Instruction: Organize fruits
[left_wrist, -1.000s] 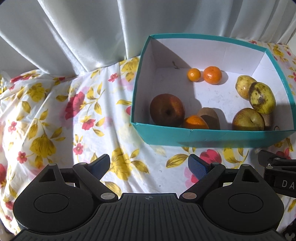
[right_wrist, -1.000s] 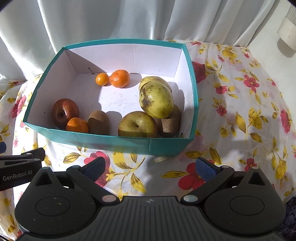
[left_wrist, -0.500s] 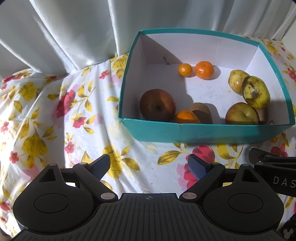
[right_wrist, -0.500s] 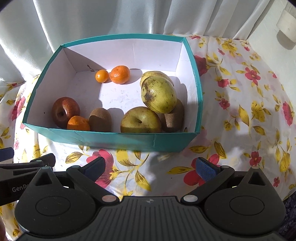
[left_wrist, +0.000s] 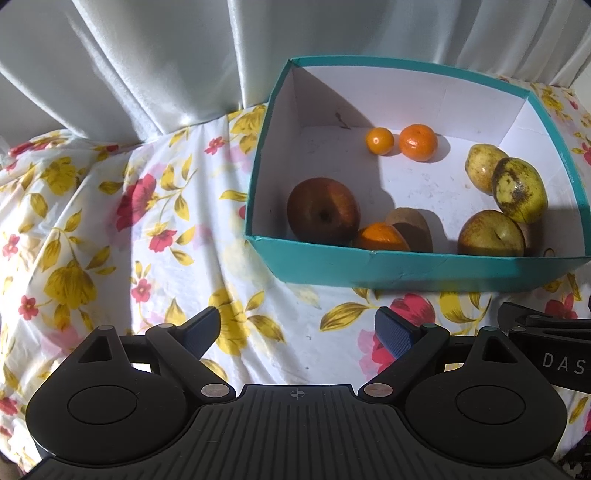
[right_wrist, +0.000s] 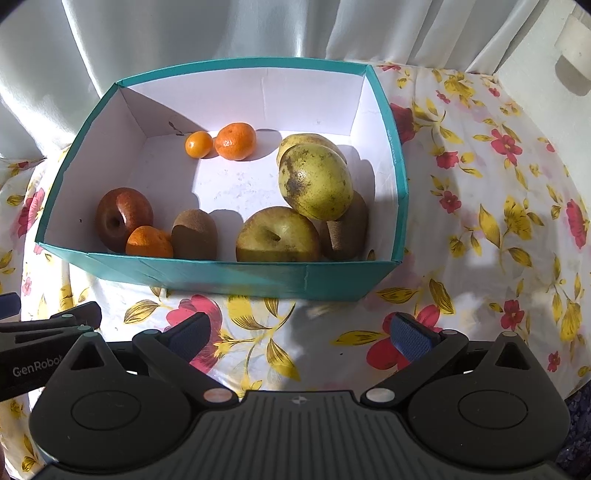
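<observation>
Holding apples, oranges and kiwis, the teal box (right_wrist: 266, 275) sits on floral cloth (right_wrist: 480, 229).

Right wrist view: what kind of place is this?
Likely a home, perhaps a bed or a covered table by a window: a wrinkled floral cloth, white curtains behind it, and a teal box of fruit in sunlight.

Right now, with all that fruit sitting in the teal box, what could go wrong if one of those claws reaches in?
The spotted yellow-green fruit rests on top of the yellow apple and a kiwi; pulling either out might send it rolling. The orange is wedged between the red apple and another kiwi, tight for an open right claw. The box's near wall could catch a low approach.
</observation>
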